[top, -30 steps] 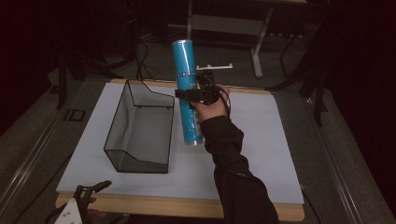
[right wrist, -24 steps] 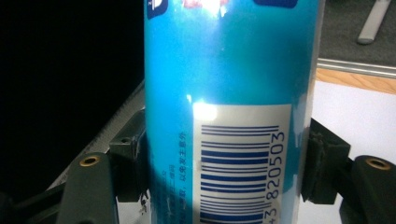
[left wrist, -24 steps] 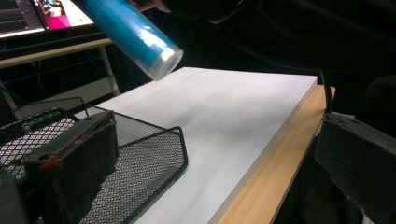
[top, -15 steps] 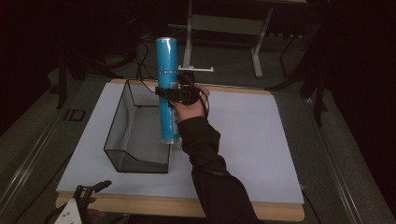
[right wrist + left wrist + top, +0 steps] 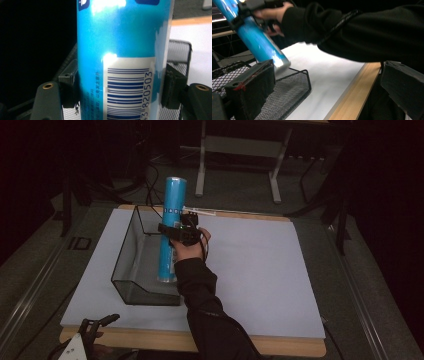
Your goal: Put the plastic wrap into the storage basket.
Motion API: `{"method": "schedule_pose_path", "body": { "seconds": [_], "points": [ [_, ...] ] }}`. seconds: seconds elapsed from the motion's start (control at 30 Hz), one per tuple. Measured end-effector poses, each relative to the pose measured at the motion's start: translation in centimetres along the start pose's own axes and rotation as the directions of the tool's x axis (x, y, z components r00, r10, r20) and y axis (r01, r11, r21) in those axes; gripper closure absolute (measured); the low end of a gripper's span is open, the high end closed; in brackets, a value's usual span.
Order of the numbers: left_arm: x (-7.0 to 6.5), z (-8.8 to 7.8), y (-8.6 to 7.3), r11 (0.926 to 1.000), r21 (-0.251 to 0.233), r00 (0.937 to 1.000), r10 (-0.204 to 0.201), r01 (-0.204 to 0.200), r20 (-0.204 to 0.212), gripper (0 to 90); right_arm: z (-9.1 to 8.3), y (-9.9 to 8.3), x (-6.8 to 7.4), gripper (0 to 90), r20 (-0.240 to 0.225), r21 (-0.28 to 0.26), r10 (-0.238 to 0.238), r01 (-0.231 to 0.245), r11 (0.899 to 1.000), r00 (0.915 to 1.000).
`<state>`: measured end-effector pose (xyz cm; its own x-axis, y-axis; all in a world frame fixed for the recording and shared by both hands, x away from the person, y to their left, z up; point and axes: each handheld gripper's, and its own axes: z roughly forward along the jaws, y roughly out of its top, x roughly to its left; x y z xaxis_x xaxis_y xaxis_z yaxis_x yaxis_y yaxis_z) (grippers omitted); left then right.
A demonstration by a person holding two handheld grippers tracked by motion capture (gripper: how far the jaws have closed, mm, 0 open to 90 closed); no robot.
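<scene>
Blue tube [image 5: 169, 227]: upright, clamped mid-body by right claw [image 5: 176, 231], lower end inside wire basket [image 5: 131, 265] near table's [image 5: 260, 270] left edge. Left claw [image 5: 95, 326]: idle at near-left corner, jaws wide. Risk: tall tube may topple if released without support.

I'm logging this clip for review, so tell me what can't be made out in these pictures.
- Blue tube: its bottom end, high view, hidden behind the mesh basket wall.
- Tube's printed text, right gripper view: too small; barcode digits cut by the bottom edge.
- Left tongs, high view: cut by the bottom edge.
- Right tongs, left gripper view: blurred.
</scene>
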<state>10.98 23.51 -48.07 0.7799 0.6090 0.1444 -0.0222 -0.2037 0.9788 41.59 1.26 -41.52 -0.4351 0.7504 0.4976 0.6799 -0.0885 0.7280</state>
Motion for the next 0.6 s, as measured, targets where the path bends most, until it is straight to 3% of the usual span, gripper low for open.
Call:
{"method": "schedule_pose_path", "body": {
  "seconds": [0.33,0.6],
  "points": [
    [-0.1,0.0,0.0,0.9999,0.004,0.9999,0.015,-0.015,-0.008,0.2,2.2,-3.6,-2.0,31.5,0.050,0.093,0.066,-0.070,0.993,0.9966],
    [0.0,0.0,0.1,0.9999,-0.001,0.9998,0.016,-0.016,-0.012,0.2,2.6,-4.9,-2.1,31.4,0.088,0.104,0.077,-0.086,0.991,0.9932]
  ]
}}
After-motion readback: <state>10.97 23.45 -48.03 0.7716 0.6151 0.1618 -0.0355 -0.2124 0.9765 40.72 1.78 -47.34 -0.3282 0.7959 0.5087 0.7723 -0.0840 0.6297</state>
